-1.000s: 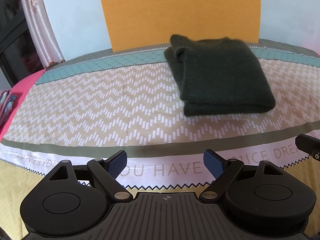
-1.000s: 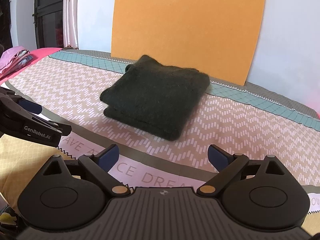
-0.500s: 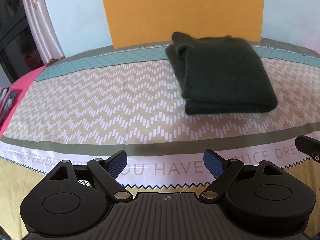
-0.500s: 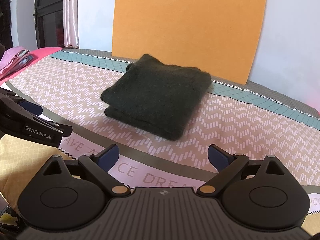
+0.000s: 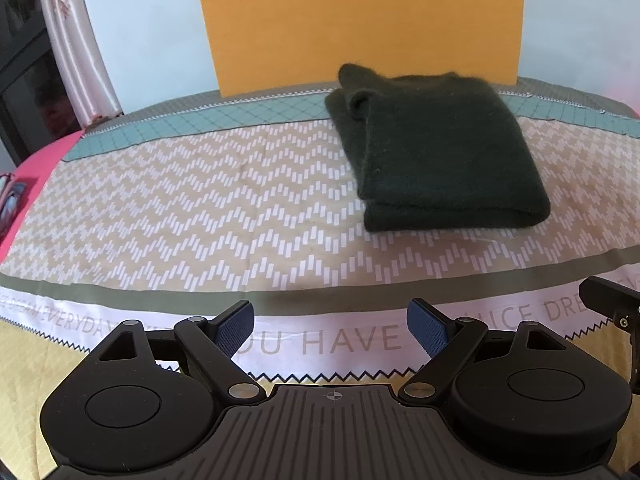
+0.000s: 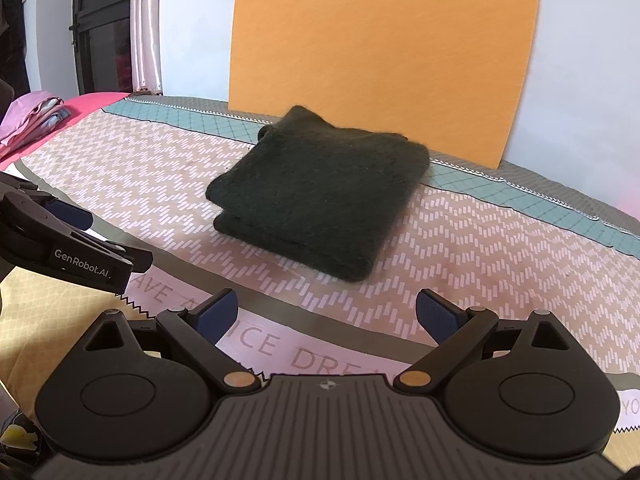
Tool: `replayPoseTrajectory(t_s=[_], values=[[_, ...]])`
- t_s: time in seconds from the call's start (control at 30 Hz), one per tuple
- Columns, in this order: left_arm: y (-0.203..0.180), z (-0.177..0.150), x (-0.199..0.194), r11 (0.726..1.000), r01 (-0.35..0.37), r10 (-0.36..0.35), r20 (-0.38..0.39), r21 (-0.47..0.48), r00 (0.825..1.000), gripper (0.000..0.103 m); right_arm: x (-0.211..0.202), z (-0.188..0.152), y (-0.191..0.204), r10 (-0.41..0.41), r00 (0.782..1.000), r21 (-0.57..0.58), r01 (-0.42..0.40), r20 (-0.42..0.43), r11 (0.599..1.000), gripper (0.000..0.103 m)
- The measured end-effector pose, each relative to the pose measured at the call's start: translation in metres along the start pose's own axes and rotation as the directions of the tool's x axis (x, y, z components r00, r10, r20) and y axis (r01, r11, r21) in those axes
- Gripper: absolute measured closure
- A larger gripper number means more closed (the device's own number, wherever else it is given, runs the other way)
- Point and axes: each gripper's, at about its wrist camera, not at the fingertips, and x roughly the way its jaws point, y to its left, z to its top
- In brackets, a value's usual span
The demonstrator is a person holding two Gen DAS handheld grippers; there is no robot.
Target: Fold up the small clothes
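Note:
A dark green knitted garment [image 5: 436, 148] lies folded into a thick rectangle on the patterned bedspread [image 5: 200, 208], toward the back right in the left wrist view. The right wrist view shows the same folded garment [image 6: 320, 188] at the centre. My left gripper [image 5: 331, 327] hovers open over the lettered band near the front edge, well short of the garment, with nothing between its blue pads. My right gripper [image 6: 327, 315] is open too and empty, a short way in front of the garment. The left gripper's body [image 6: 68, 244] shows at the left edge of the right wrist view.
An orange board [image 5: 360, 20] leans on the pale wall behind the bed. A stack of pink and patterned clothes [image 6: 32, 120] rests on the pink sheet at far left. A dark doorway and pink curtain [image 6: 144, 28] stand beyond it.
Both grippers have barely shifted; the views drift slightly. The folded garment lies where it was. Both stay open.

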Motion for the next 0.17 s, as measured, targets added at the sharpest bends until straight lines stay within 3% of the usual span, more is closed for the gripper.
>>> replayPoseTrajectory(t_s=[0.17], values=[[0.0006,0.0016,0.0027,1.000,-0.011,0.011,-0.015,-0.010,1.000,0.000,0.0009,0.0007,0.0000,0.001,1.000,0.000,-0.001,-0.001,1.000,0.006]])
